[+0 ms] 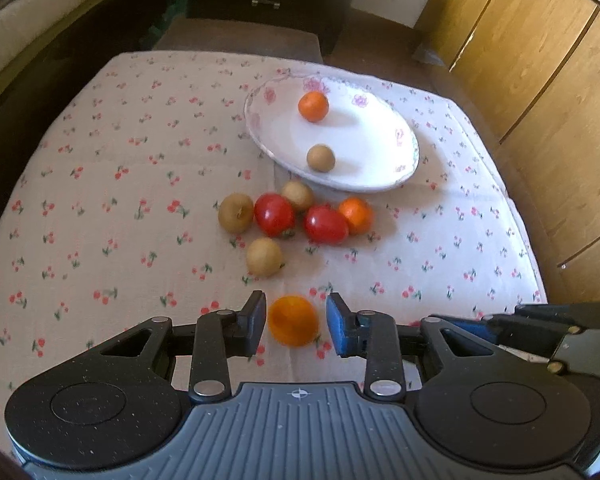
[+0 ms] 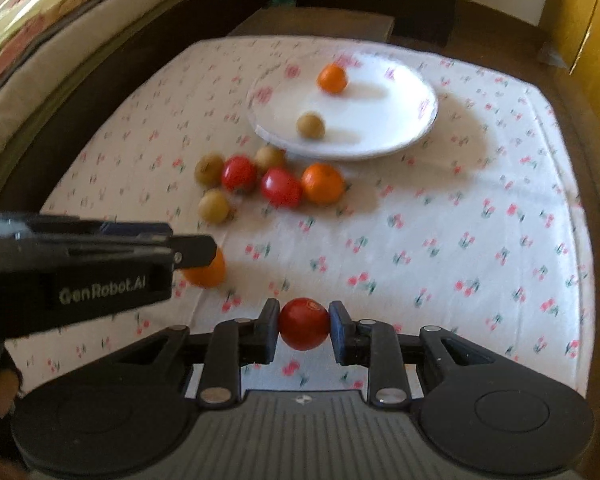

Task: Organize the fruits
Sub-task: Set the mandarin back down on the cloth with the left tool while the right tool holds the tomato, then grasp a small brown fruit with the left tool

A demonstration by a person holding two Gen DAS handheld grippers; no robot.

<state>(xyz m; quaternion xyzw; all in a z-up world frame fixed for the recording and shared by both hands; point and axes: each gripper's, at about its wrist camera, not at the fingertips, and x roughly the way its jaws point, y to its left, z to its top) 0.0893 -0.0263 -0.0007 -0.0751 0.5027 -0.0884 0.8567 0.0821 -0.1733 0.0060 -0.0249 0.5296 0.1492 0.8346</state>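
Two fruits on the plate (image 1: 380, 184) so far, six loose, my right gripper (image 2: 303, 326) clamps a tomato (image 2: 303, 323), left gripper (image 1: 296, 326) sits narrowly around an orange (image 1: 293, 320), pads not touching.

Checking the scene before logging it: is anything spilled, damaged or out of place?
Nothing spilled or damaged. Only two fruits sit on the white floral-rimmed plate; a loose cluster of brown, red and orange fruits lies on the cherry-print tablecloth beside it.

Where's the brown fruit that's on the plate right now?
Left wrist view: the brown fruit lies near the plate's front rim, with the orange behind it.
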